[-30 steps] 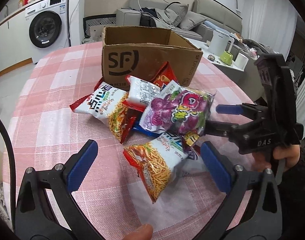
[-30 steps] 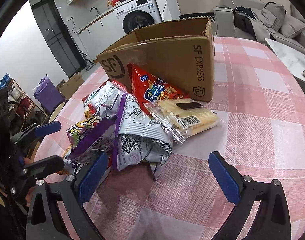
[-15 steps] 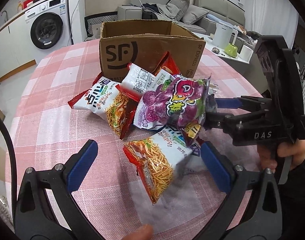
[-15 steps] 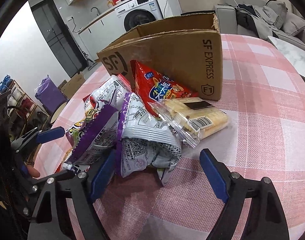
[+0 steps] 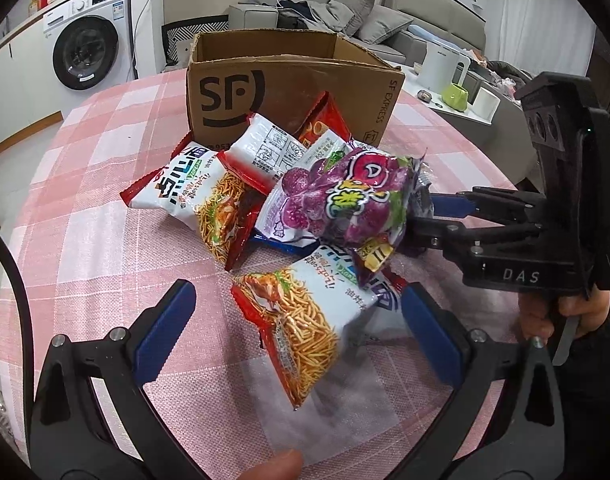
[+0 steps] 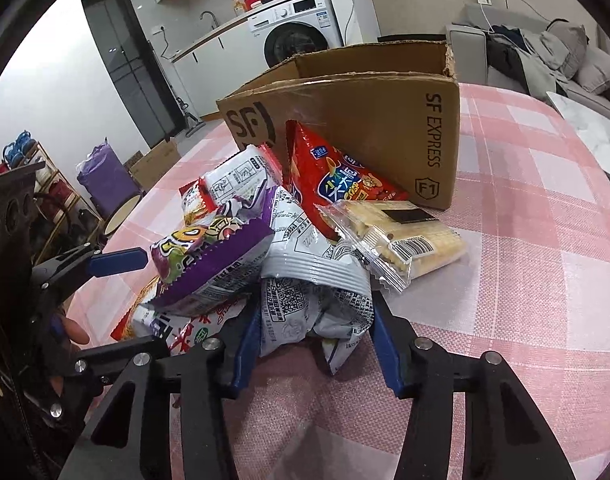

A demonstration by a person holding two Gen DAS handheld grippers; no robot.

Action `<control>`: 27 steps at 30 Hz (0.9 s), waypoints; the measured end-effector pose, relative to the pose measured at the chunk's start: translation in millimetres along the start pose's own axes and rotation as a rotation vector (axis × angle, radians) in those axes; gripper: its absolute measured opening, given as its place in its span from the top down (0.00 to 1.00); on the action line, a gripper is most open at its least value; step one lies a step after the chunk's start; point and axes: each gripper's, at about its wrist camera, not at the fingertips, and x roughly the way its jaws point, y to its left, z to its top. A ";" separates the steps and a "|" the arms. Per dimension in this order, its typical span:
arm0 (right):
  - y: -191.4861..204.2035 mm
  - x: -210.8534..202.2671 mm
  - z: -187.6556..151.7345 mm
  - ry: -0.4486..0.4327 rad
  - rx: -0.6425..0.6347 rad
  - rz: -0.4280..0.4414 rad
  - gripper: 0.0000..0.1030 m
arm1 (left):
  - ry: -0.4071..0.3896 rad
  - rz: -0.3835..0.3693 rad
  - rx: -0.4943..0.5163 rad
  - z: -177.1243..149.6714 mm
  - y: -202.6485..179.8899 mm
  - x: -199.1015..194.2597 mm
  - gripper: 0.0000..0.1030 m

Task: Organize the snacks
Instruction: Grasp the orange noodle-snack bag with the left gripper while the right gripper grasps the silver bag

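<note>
We judged the step to be lifting one packet clear for the cardboard box (image 6: 365,120), which stood open-topped at twelve o'clock of the snack pile on the checked surface (image 6: 545,280). Done well, the lift would go straight up so the purple grape bag (image 6: 209,264) leaning on it slid off. The right gripper (image 6: 311,344) had just been closing its jaws, and they pinched the grey-white packet (image 6: 317,280) at its crumpled end. The left gripper (image 5: 293,332) held its jaws wide apart, astride the noodle packet (image 5: 305,328) without pressing it.
</note>
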 end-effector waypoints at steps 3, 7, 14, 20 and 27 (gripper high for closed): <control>2.3 -5.2 -1.0 -0.014 -0.013 -0.004 0.51 | 0.000 -0.016 -0.002 -0.2 1.0 1.1 0.01; 3.4 -13.9 -3.6 -0.021 -0.020 -0.008 0.51 | 0.013 -0.057 -0.003 -1.9 -1.5 4.5 0.06; 7.5 -16.0 -5.0 -0.014 -0.036 0.004 0.51 | 0.027 -0.097 -0.011 -3.4 -5.9 12.8 0.16; 10.1 -15.5 -6.6 -0.006 -0.054 0.012 0.51 | 0.013 -0.110 -0.032 -5.7 -2.0 12.4 0.25; 10.3 -14.4 -7.4 -0.002 -0.060 0.016 0.51 | 0.017 -0.109 -0.025 -2.7 -1.0 9.0 0.34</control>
